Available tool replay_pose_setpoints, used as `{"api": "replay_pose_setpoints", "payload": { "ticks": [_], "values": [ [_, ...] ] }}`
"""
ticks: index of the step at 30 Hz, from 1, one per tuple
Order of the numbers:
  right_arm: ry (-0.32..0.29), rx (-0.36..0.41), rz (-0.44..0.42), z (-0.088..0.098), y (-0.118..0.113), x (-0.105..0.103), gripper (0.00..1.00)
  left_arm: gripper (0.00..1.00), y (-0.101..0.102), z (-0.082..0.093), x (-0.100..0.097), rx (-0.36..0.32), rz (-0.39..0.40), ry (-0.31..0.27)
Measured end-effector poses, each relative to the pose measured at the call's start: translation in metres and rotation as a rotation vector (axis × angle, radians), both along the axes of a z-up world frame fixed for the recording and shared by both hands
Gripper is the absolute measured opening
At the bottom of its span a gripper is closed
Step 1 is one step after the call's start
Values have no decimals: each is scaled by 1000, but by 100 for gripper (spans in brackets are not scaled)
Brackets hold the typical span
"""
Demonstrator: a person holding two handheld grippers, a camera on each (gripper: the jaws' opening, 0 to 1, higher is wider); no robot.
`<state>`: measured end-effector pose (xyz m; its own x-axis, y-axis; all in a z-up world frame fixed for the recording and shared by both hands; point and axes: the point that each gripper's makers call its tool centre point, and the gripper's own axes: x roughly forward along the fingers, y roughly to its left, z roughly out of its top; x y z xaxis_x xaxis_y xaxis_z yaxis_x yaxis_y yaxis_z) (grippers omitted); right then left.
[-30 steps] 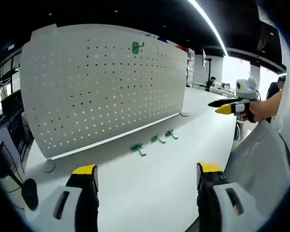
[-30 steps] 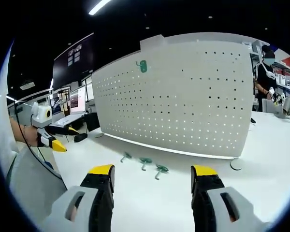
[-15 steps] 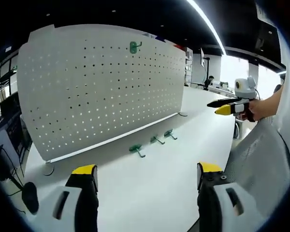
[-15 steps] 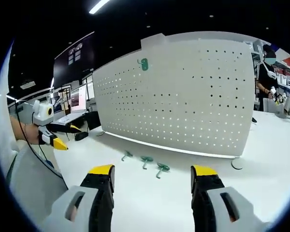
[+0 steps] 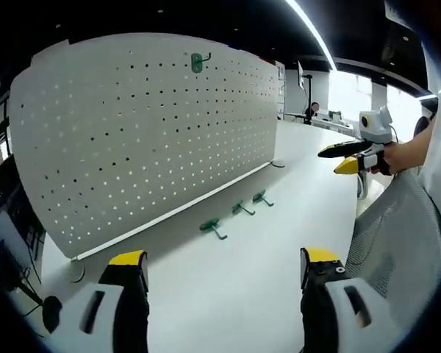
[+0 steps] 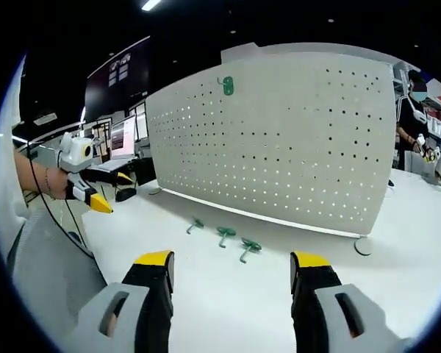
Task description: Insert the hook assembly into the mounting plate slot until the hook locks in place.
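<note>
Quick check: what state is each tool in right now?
Left tool: open, holding nothing.
Right tool: open, holding nothing.

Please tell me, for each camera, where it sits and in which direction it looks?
Left gripper view: rides on the left gripper, faces the pegboard; the right gripper shows.
Right gripper view: rides on the right gripper, faces the pegboard; the left gripper shows.
Shared: pegboard, three green hooks on the table.
</note>
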<state>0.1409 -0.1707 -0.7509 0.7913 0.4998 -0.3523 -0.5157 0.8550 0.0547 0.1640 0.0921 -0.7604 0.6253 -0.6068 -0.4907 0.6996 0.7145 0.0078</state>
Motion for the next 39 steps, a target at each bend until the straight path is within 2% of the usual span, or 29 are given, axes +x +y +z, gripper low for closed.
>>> {"api": "replay_pose_setpoints", "payload": {
  "ticks": [12, 16, 19, 27, 39],
  "values": [
    [34, -20, 16, -9, 3, -3, 63, 88, -12, -13, 17, 42, -76, 33],
    [34, -30, 28, -11, 5, -4, 63, 87, -14, -17, 20, 105, -127, 35],
    [37, -28, 30, -10, 6, -4, 63, 87, -19, -13, 24, 116, -153, 20],
    [40, -27, 34, -11, 7, -6, 63, 89, -24, -19, 28, 200, -245, 33],
    [44, -34, 65, -12, 14, -8, 64, 90, -35, -25, 32, 284, -371, 38]
  ]
}}
